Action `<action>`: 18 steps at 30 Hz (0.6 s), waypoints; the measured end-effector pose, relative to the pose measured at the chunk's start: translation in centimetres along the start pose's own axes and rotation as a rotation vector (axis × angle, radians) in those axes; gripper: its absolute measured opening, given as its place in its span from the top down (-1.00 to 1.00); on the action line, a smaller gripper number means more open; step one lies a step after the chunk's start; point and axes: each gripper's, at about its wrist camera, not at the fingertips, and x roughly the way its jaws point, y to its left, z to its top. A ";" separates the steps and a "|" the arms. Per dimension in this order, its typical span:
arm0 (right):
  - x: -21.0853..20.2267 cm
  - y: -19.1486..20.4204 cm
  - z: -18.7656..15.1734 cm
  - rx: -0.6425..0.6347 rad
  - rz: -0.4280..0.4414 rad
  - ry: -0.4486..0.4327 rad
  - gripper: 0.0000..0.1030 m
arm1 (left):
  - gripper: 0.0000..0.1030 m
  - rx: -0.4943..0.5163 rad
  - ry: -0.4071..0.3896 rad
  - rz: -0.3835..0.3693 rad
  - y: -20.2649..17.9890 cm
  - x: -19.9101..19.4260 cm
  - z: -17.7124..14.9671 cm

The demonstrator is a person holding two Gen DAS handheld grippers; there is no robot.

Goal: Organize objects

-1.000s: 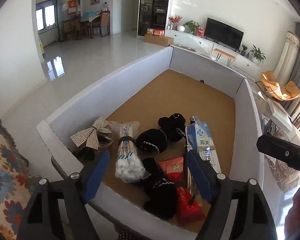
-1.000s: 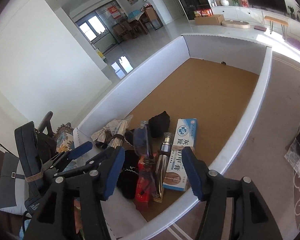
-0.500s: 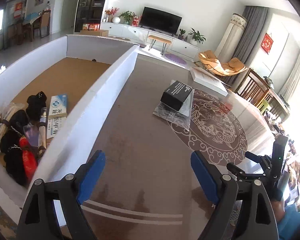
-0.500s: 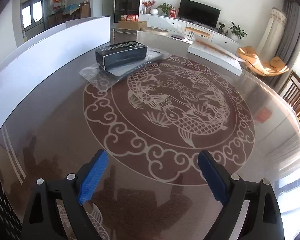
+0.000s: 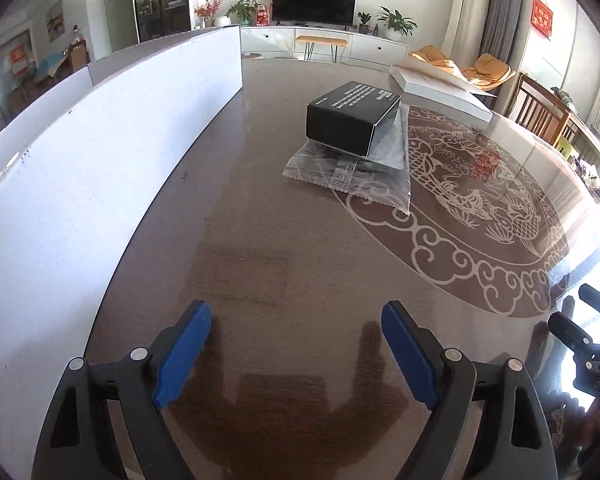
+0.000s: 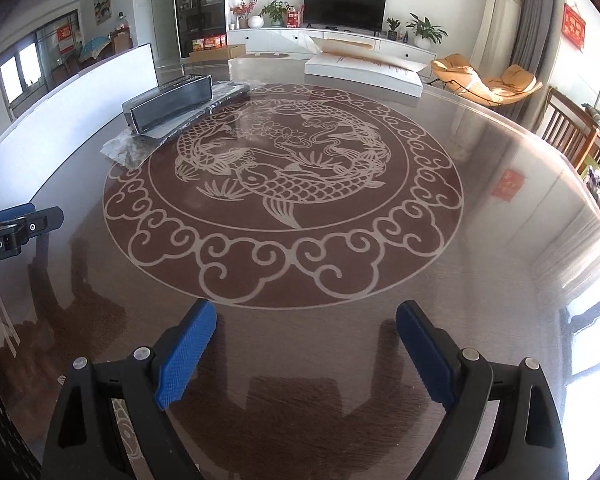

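Observation:
A black box (image 5: 352, 114) lies on a clear plastic bag (image 5: 360, 172) on the glossy brown table, ahead of my left gripper (image 5: 296, 344). The left gripper is open and empty, low over the table, next to the white wall of the big box (image 5: 100, 152). In the right wrist view the black box (image 6: 168, 106) and bag (image 6: 140, 148) sit far left. My right gripper (image 6: 306, 344) is open and empty over the table's near edge, below the carp medallion (image 6: 280, 192). The box's contents are hidden.
A flat white carton (image 6: 364, 70) lies at the table's far side, also in the left wrist view (image 5: 440, 88). Wooden chairs (image 6: 572, 136) stand to the right. The left gripper's side shows at the right view's left edge (image 6: 16, 228).
Both grippers have swung away from the white box with its sorted items and come down low over the table. The black box is now closer ahead of the left gripper.

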 end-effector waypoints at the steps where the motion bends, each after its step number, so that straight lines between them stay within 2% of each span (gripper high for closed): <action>1: 0.0 0.0 0.0 0.000 -0.003 0.001 -0.81 | -0.69 -0.003 -0.005 -0.002 0.1 -0.1 0.0; 10: 0.4 0.0 0.0 0.010 -0.007 0.004 -0.85 | -0.69 -0.049 -0.007 -0.012 0.9 0.0 0.0; 18: 0.4 0.0 0.0 0.010 -0.006 0.004 -0.86 | -0.69 -0.013 -0.005 0.022 0.3 0.0 -0.2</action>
